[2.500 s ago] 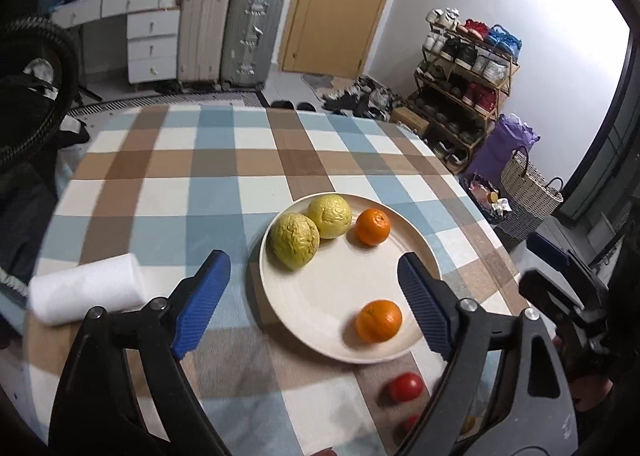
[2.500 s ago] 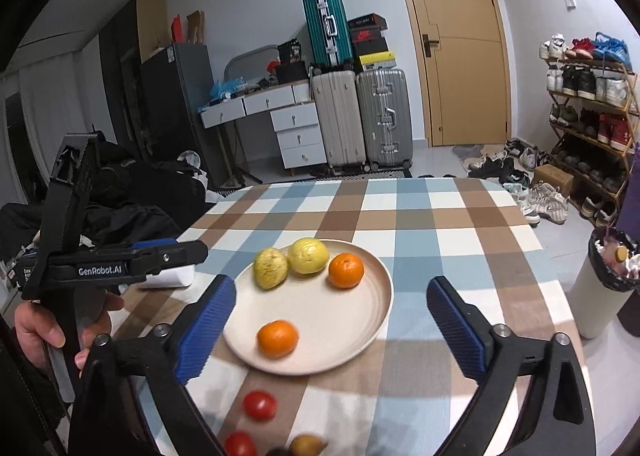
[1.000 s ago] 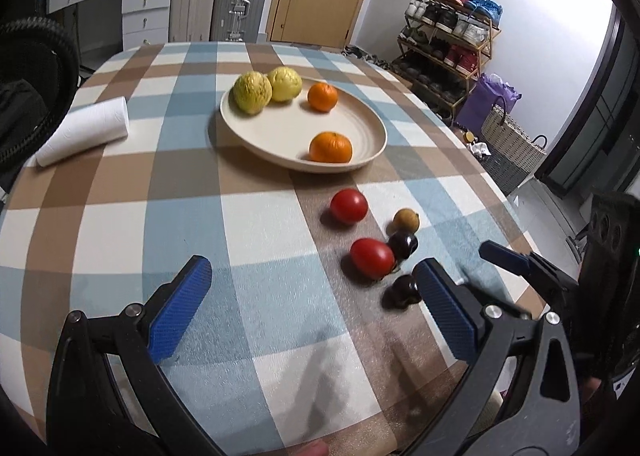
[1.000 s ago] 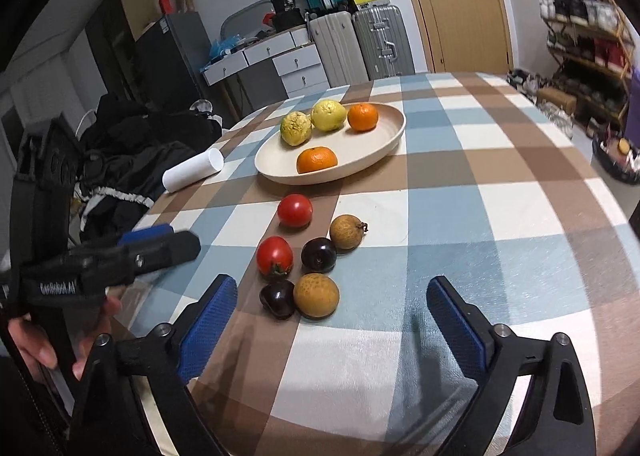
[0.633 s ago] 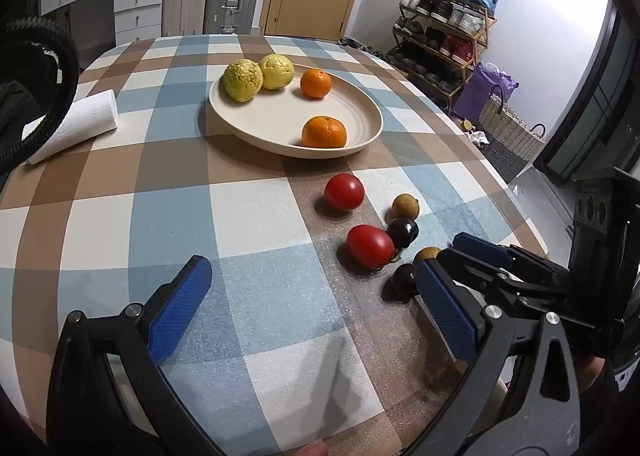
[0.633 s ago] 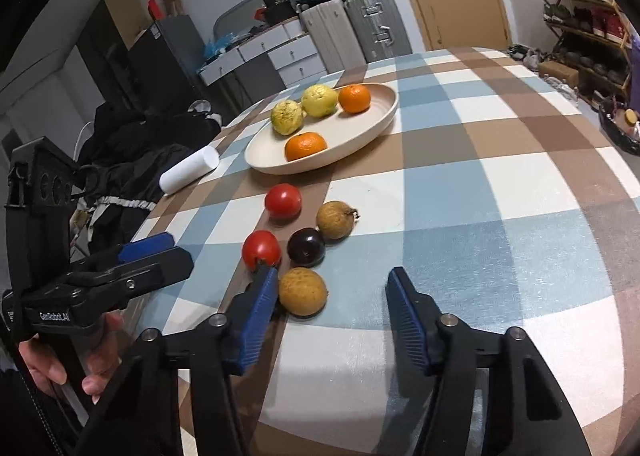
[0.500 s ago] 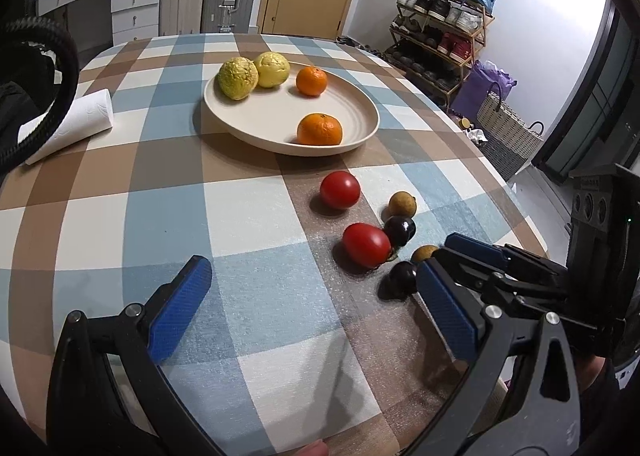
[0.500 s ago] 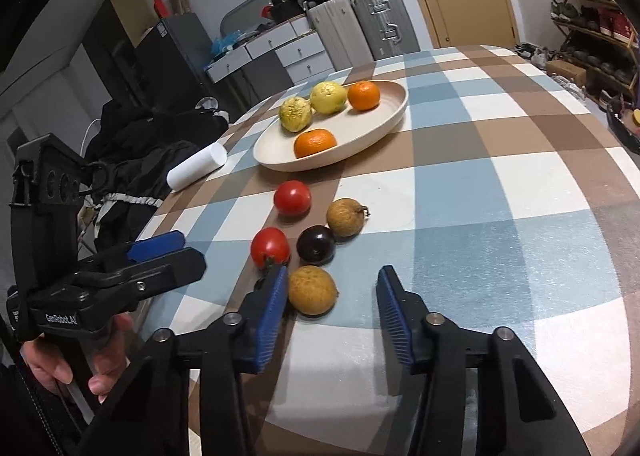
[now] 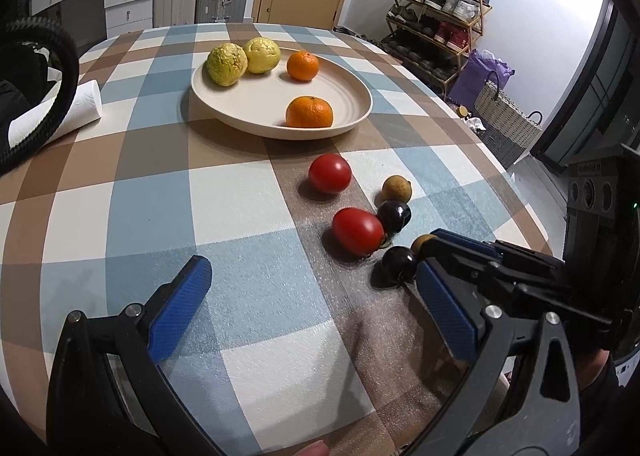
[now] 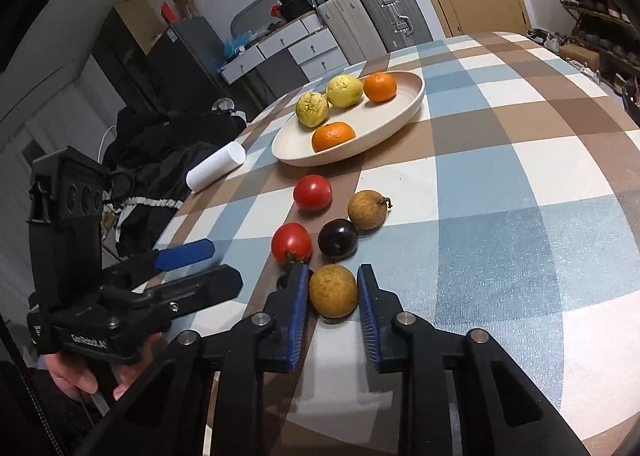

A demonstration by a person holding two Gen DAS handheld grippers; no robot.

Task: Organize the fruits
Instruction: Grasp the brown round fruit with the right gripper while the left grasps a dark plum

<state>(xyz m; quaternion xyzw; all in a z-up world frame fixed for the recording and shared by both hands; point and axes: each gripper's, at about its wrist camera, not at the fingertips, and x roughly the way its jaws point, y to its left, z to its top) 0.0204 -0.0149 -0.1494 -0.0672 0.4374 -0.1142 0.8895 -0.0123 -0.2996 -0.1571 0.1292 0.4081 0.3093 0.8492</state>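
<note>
Near the front edge of the checked worktop (image 10: 520, 184), the right claw (image 10: 333, 298) has its blue pads narrowed around a tan round fruit (image 10: 333, 291), one pad on each side, close against its skin or just touching; whether they actually press it cannot be told, and the fruit sits on the cloth. Just beyond it lie a dark plum (image 10: 338, 238) and a red tomato (image 10: 291, 243), side by side, with a second tan fruit (image 10: 367, 210) and another tomato (image 10: 312, 192) a little further on. A second dark plum (image 9: 398, 262) shows in the left wrist view, beside the right claw's left pad. Further back stands a cream plate (image 10: 412, 104) carrying two yellow-green fruits (image 10: 313, 109) and two oranges (image 10: 333, 136), one orange at the near side and the other by the far rim. The left claw (image 9: 316, 312) hovers over bare cloth with its pads spread wide apart, holding nothing. A hand (image 10: 80, 376) grips its handle at the left of the right wrist view. A white paper roll (image 10: 216, 171) lies on the worktop's left side, well apart from the fruits.
</note>
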